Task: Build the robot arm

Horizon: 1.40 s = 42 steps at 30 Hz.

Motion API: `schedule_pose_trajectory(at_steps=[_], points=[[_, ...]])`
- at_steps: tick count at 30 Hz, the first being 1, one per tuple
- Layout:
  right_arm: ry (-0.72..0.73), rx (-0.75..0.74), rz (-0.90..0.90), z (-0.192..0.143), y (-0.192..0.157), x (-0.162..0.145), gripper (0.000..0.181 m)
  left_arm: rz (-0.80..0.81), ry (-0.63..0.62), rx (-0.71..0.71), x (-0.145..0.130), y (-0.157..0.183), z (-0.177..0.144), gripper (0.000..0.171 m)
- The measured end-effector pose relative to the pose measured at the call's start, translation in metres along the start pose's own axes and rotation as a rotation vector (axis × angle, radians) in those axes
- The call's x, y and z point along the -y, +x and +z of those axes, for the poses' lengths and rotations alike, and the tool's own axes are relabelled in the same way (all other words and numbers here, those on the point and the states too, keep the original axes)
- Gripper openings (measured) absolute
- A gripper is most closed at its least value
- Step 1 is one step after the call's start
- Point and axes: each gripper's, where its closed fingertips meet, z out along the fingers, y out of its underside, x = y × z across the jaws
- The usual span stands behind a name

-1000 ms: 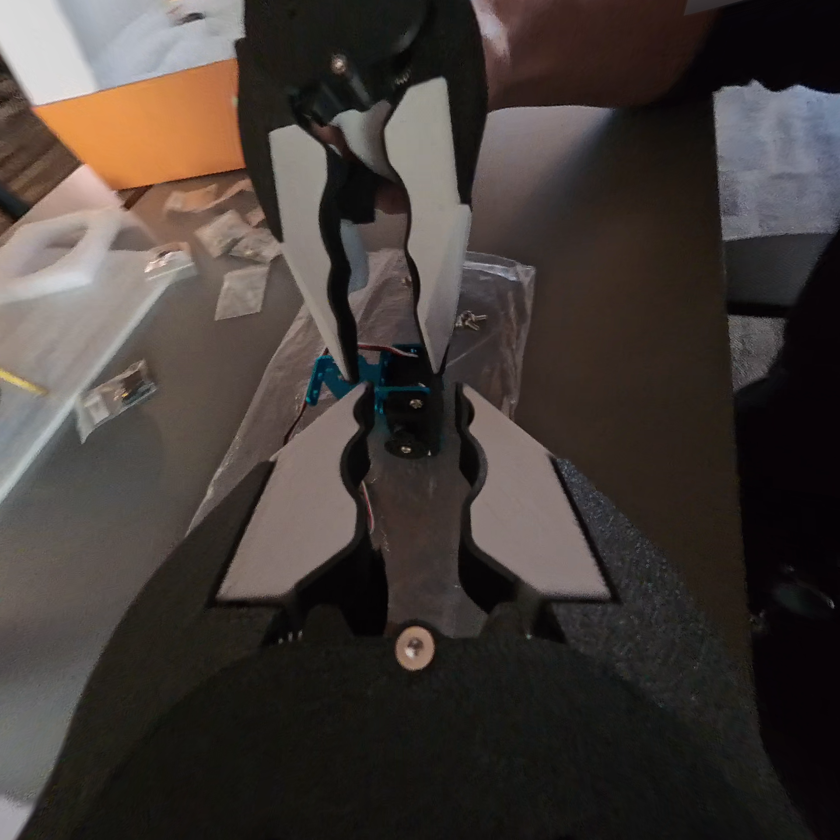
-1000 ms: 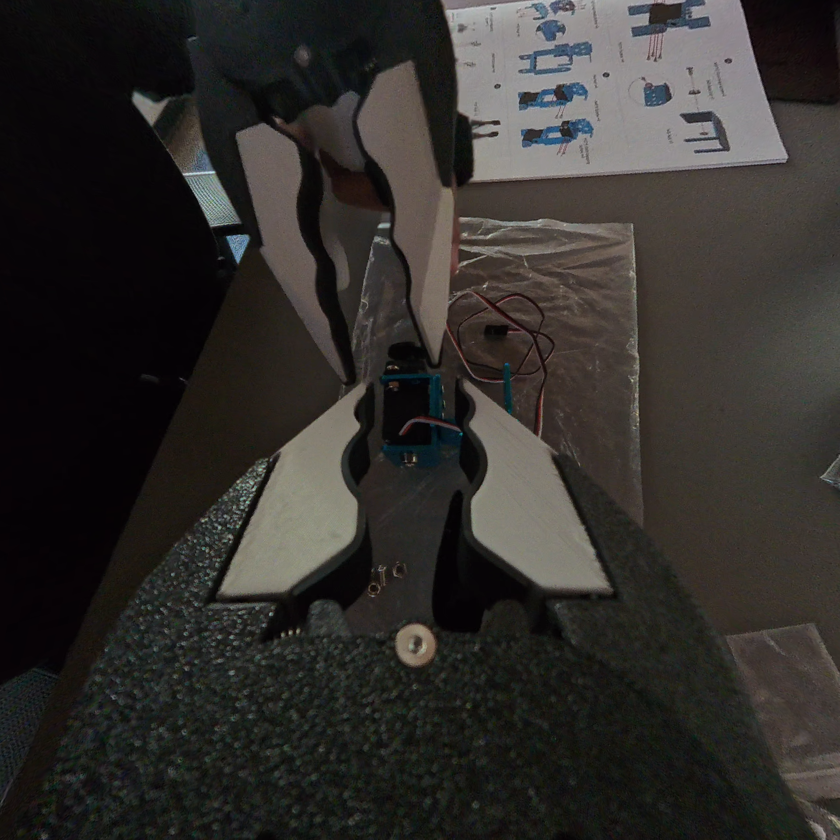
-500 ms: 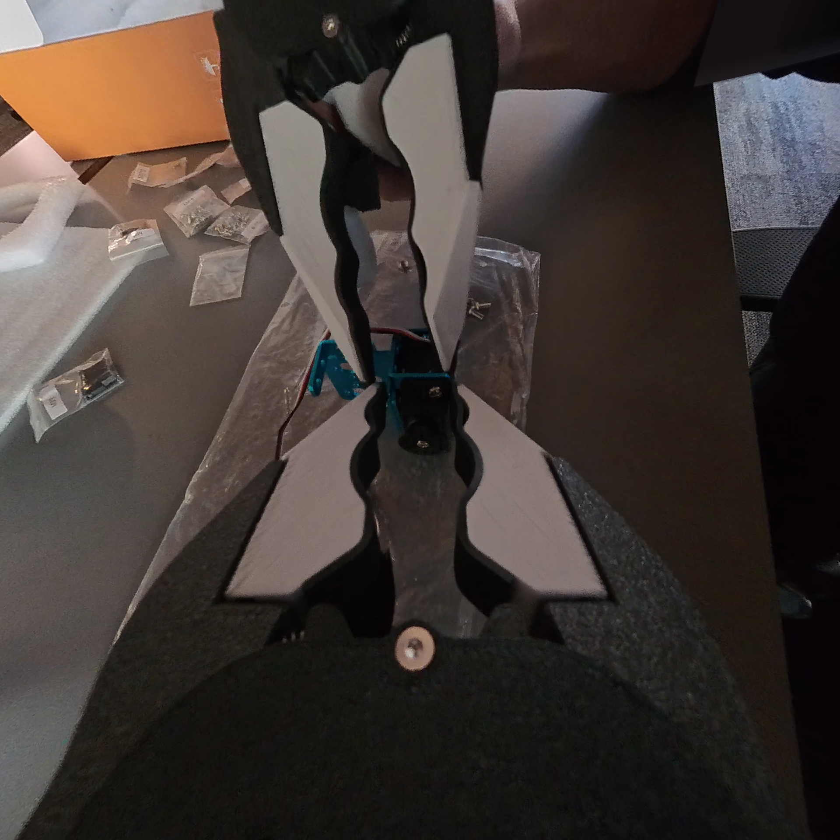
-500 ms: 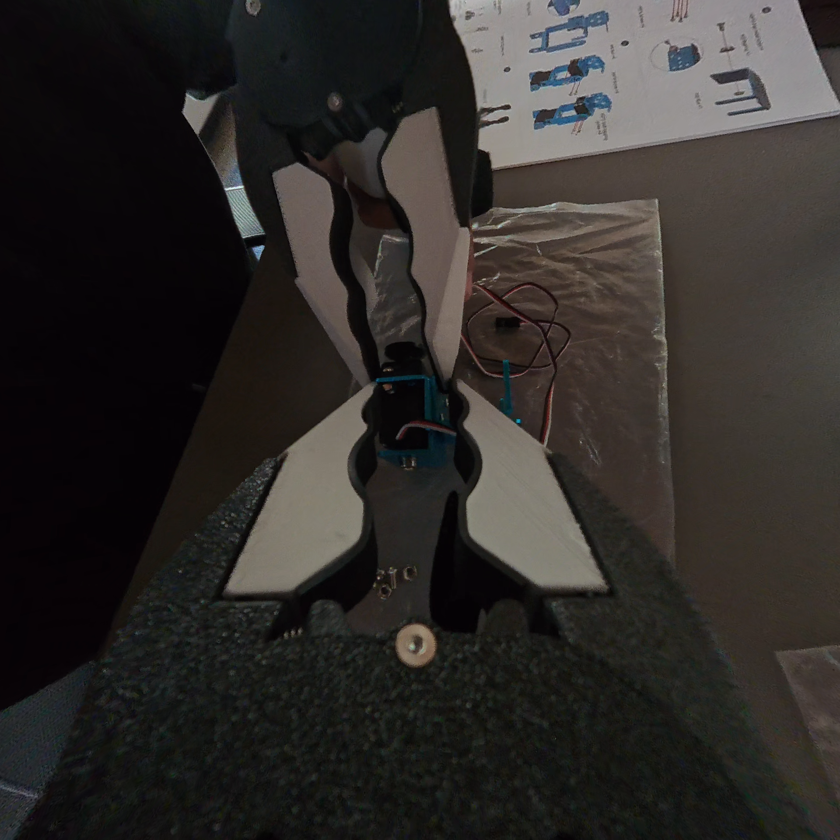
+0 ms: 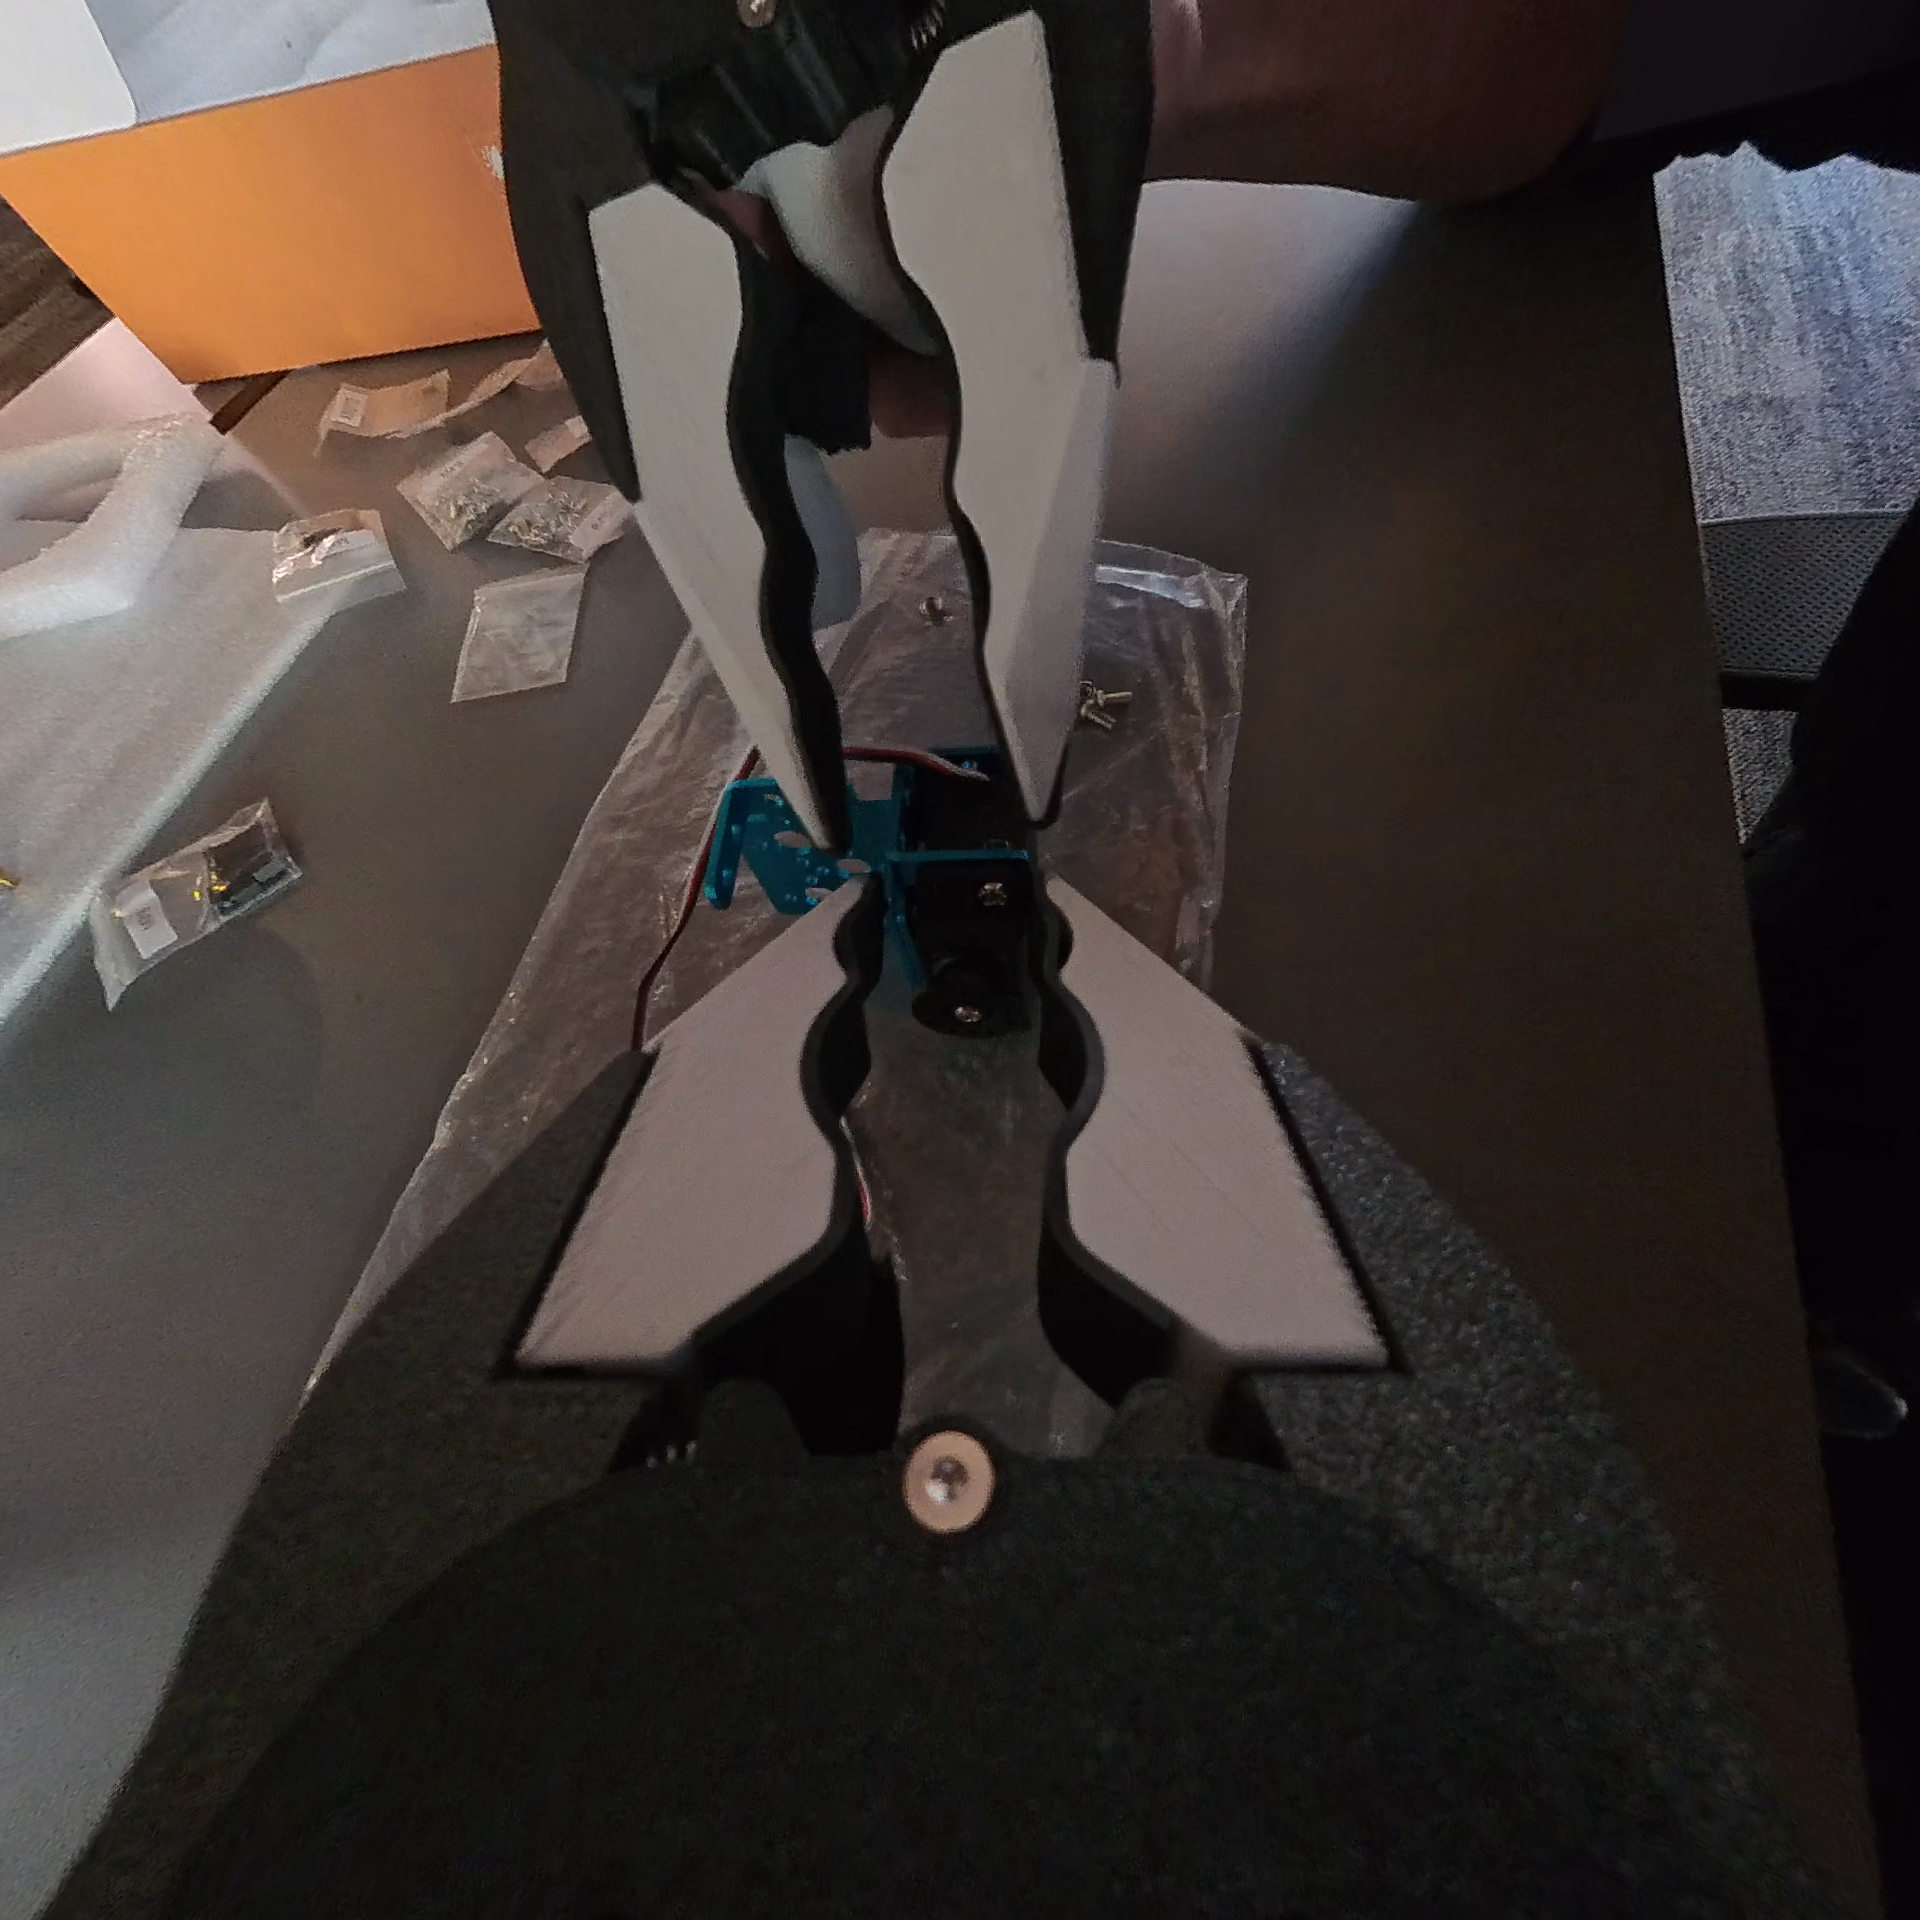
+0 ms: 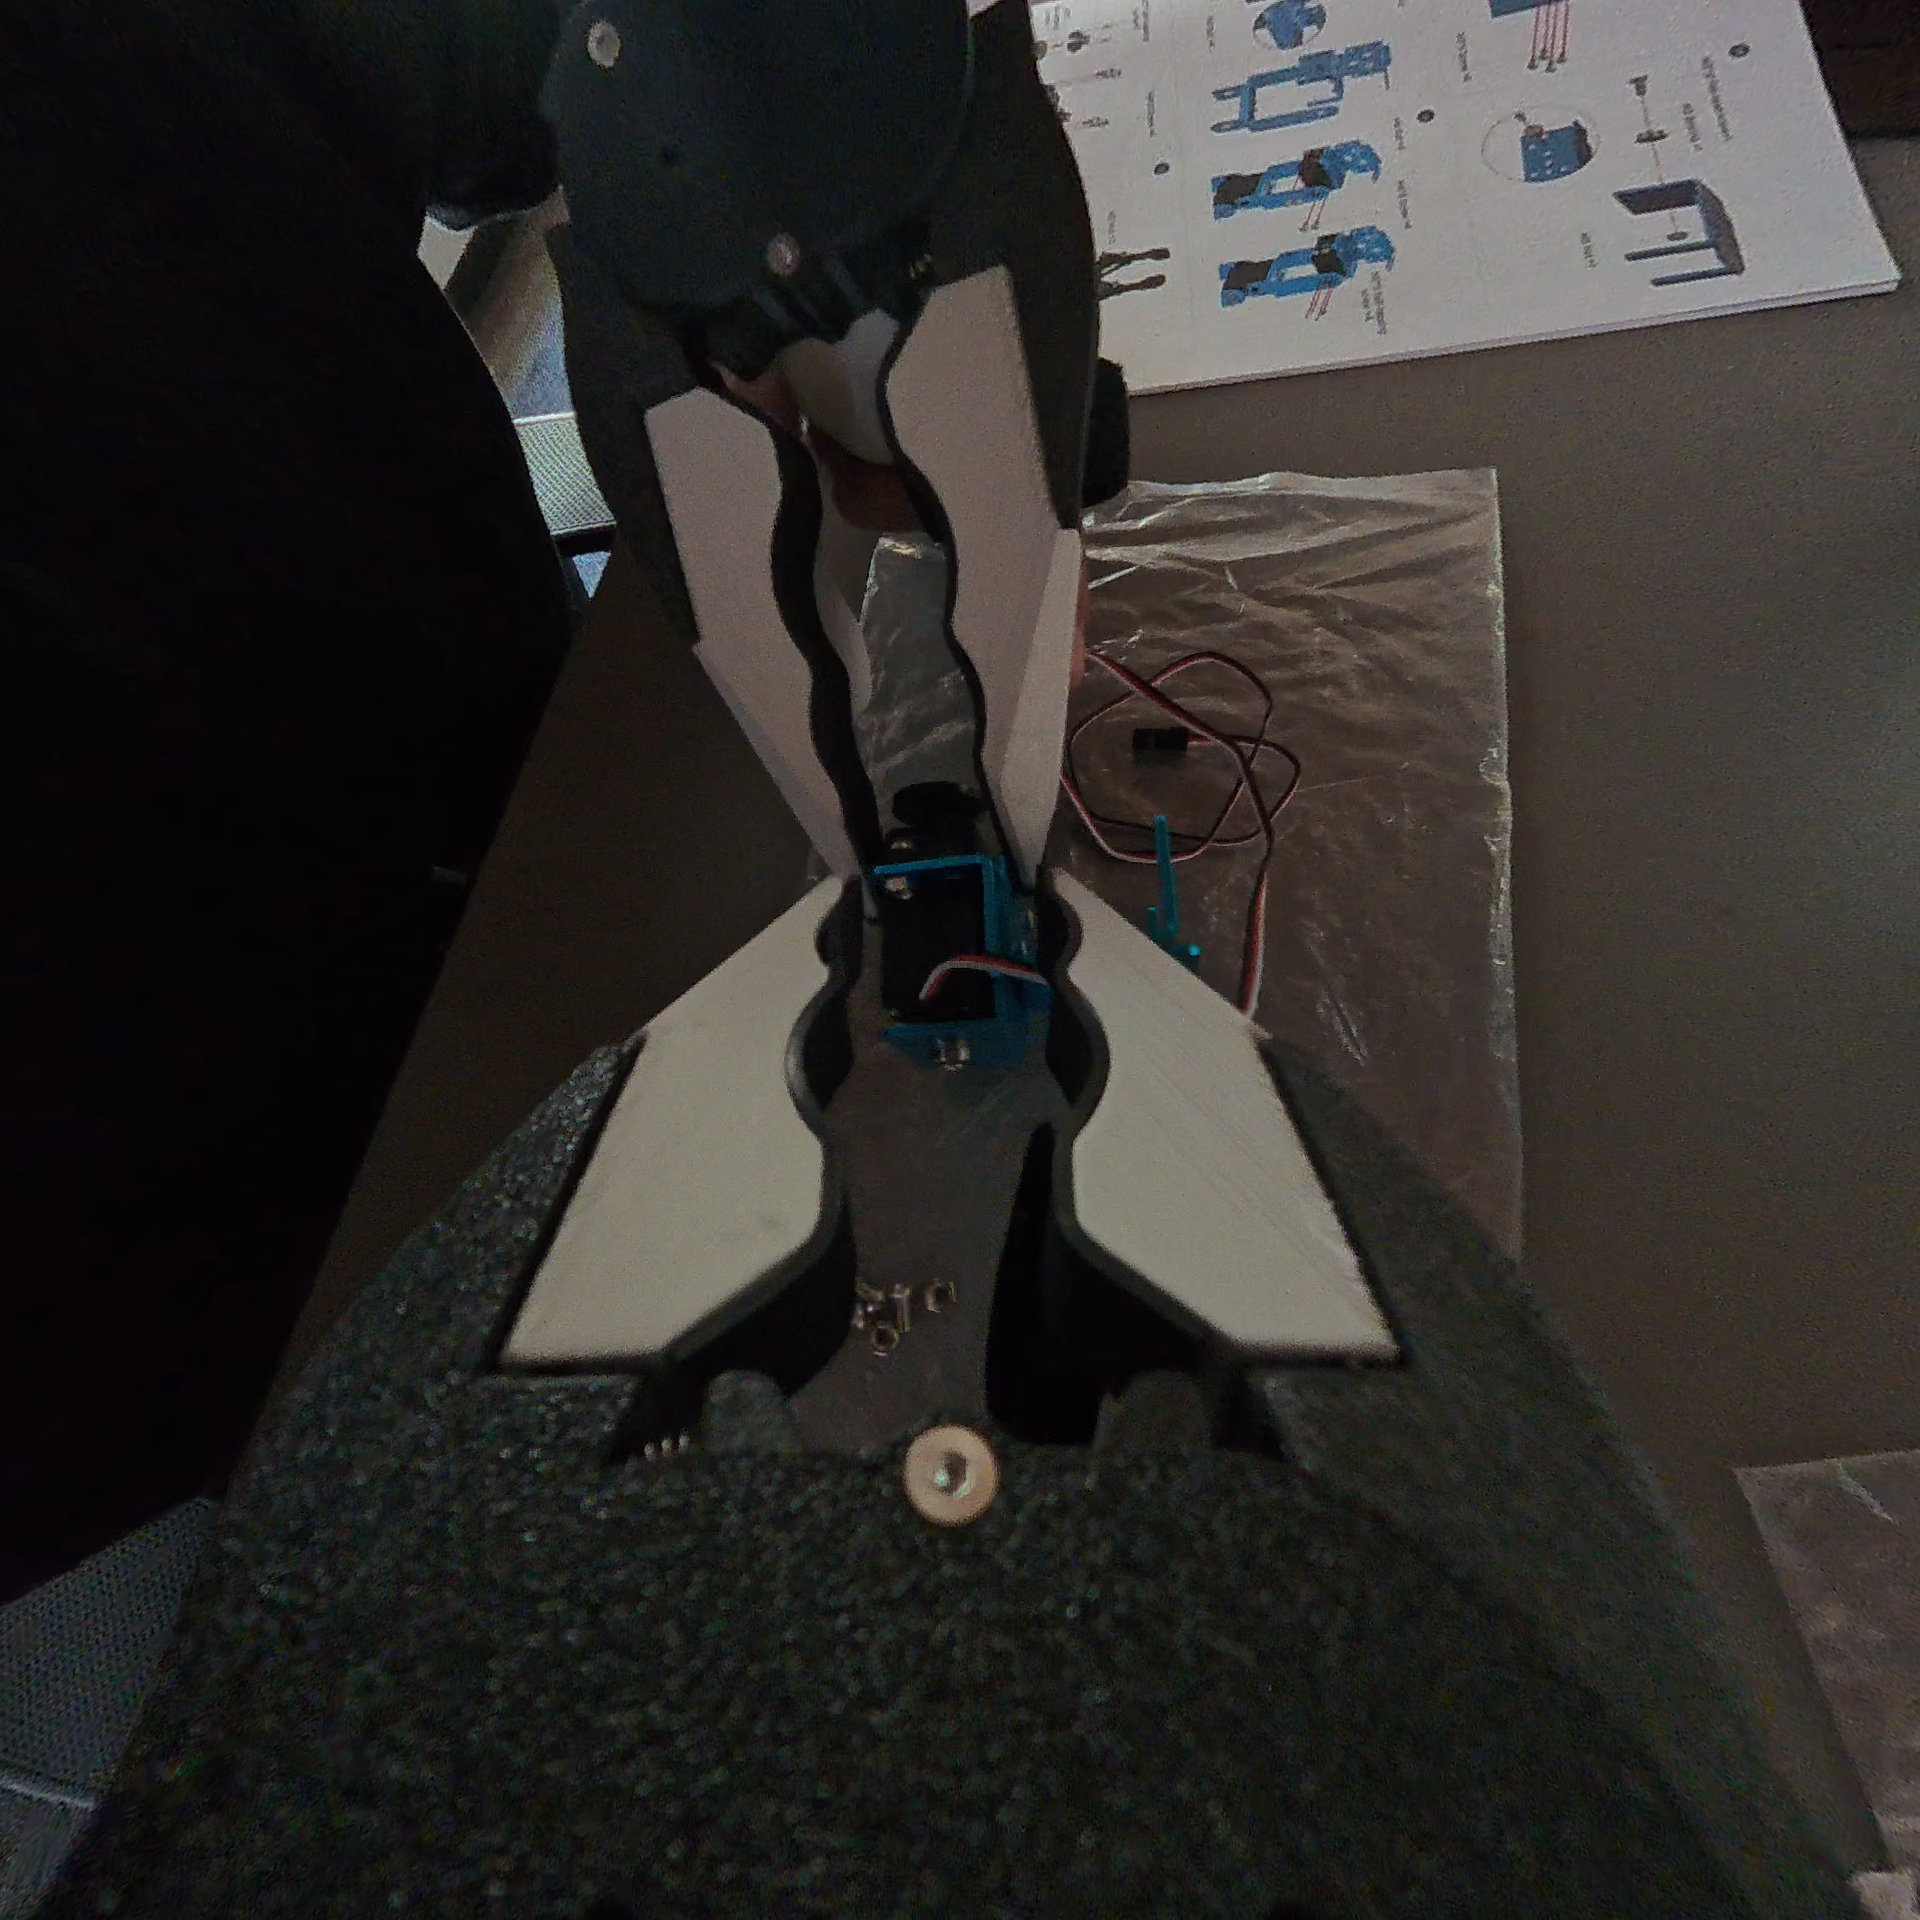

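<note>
Anodised-blue bracket (image 5: pixel 904 883) with boxy black servo (image 6: pixel 930 956) sits clamped between left gripper (image 5: pixel 951 904) and right gripper (image 6: pixel 951 894).

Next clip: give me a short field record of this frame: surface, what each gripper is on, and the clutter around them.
surface: dark table with a clear plastic sheet
left gripper: closed around a black servo in a blue bracket
right gripper: closed on the same assembly from the opposite end
wires: red, white and dark servo lead looped on the sheet
loose parts: small screws; small parts bags
background: orange box, printed instruction sheet
</note>
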Motion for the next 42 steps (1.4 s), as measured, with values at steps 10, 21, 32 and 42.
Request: schedule_pose_trajectory(at_steps=[10,21,32,42], points=[[-0.006,0.028,0.019,0.001,-0.003,-0.002,0.023,0.014,-0.003,0.014,0.000,0.000,0.000,0.028],[-0.011,0.022,0.013,0.001,-0.002,-0.001,0.026,-0.085,0.086,-0.127,0.011,0.003,-0.019,0.031],[-0.016,0.016,0.000,0.003,-0.002,-0.002,0.024,-0.034,0.062,-0.286,0.009,0.001,-0.013,0.016],[-0.004,0.019,0.004,0.003,0.001,-0.002,0.021,-0.032,0.108,-0.235,0.004,-0.006,-0.016,0.016]])
